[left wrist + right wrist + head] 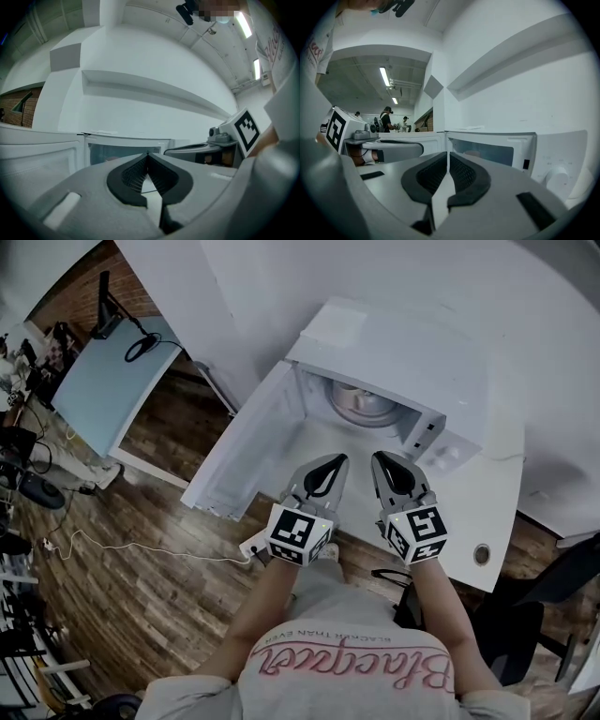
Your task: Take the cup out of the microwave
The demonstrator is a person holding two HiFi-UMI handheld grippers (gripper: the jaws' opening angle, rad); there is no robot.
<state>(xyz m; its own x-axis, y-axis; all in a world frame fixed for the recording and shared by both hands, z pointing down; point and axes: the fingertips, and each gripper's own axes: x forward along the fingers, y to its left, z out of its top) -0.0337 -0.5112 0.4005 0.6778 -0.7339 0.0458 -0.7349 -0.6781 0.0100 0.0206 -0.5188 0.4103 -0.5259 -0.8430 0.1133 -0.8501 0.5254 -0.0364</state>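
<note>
White worktop (497,512) bearing a white microwave (394,348), door (239,446) swung open toward 9 o'clock. Inside the cavity at 12 o'clock, the cup (361,401). Side by side before it, left gripper (337,458) and right gripper (379,457), fingers clenched on nothing. Wood-plank floor (141,531) at 8 o'clock.

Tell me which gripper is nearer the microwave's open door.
The left gripper, close to the open door. The right gripper sits toward the control panel side instead.
</note>
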